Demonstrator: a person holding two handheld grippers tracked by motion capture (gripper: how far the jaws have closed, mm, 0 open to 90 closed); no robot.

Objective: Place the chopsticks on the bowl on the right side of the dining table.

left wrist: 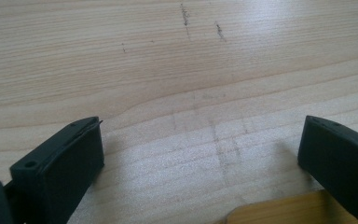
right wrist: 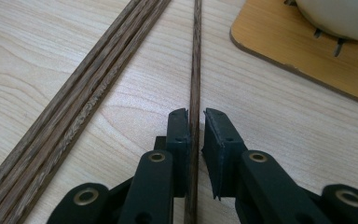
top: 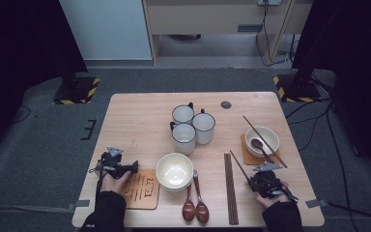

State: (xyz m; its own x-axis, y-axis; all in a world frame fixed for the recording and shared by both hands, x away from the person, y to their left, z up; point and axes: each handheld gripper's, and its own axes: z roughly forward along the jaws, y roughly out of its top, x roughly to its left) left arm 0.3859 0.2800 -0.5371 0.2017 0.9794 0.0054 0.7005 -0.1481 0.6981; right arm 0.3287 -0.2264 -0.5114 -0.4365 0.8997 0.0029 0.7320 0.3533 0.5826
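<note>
One chopstick (right wrist: 195, 70) sits clamped between the right gripper (right wrist: 195, 116) jaws, lying on the table (top: 140, 121) just right of the chopstick bundle (top: 230, 188). The left gripper (left wrist: 200, 140) hovers with jaws spread wide over bare wood beside a wooden coaster (top: 142, 189)

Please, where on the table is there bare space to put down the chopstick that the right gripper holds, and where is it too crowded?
Free patches on the table: the far-left corner beside the mugs, and the strip between the bundle of chopsticks and the right gripper. It is crowded around the near bowl and spoons.
</note>
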